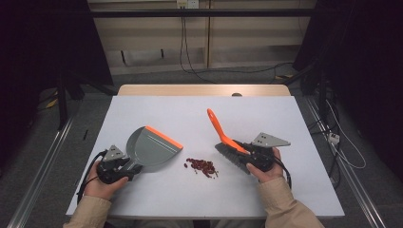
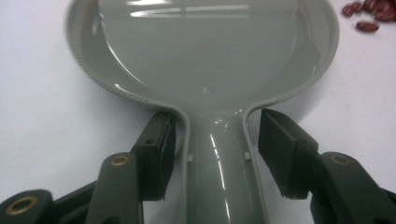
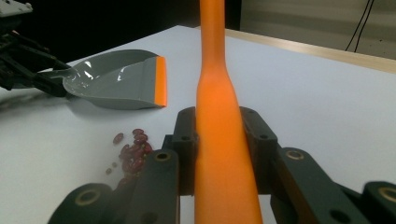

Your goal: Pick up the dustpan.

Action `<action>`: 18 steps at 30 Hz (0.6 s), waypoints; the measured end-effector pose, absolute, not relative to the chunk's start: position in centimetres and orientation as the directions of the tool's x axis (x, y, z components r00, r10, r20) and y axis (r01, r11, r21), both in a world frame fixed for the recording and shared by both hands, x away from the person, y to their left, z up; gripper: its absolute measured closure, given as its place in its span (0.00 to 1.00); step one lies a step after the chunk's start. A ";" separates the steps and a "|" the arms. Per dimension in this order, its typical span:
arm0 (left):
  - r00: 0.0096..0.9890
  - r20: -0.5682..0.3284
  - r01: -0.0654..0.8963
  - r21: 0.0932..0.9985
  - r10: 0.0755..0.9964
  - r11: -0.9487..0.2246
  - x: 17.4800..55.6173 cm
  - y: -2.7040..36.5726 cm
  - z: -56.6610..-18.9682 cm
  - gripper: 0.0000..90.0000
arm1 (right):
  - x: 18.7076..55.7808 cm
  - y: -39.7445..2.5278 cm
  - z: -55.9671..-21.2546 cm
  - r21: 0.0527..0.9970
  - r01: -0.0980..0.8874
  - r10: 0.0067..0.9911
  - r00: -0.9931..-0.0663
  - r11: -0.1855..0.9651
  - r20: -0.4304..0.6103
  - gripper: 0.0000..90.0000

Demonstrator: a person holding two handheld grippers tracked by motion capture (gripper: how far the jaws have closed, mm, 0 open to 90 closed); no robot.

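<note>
The left gripper (image 1: 127,168) is straddling the grey dustpan's (image 1: 148,147) handle just left of the red beans (image 1: 203,166), its jaws standing apart from the handle on both sides, not yet clamped. Right of the beans, the right gripper (image 1: 247,154) is pinching the orange brush (image 1: 227,140) handle. Sweeping is being set up; next, I judge, the left jaws need closing. The left gripper view is showing that gap (image 2: 215,154); the high view isn't.

Overhead light is glaring off the dustpan (image 2: 205,51); the room beyond the table (image 1: 142,190) is lying dark; near jaws are blurring.
</note>
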State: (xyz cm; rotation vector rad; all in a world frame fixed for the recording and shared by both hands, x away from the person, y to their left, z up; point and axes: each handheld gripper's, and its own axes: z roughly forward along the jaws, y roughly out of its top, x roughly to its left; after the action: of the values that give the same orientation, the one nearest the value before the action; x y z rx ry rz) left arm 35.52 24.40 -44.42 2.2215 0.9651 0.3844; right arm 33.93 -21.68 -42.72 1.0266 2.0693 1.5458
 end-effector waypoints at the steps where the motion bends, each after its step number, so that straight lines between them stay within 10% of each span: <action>1: 0.687 -0.002 0.532 0.682 0.727 -0.501 35.6 24.3 -44.6 0.63 | 33.9 -21.7 -42.7 0.932 0.334 0.730 -0.670 0.140 0.131 0.79; 18: 0.719 -0.035 0.506 0.710 0.694 -0.489 34.8 25.3 -42.8 0.71 | 33.9 -21.8 -42.7 0.933 0.335 0.731 -0.670 0.135 0.134 0.79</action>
State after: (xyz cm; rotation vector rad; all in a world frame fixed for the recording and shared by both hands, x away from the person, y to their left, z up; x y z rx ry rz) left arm 34.84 25.26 -42.78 2.1959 0.9057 0.3333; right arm 33.88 -21.75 -42.69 1.0285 2.0659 1.5466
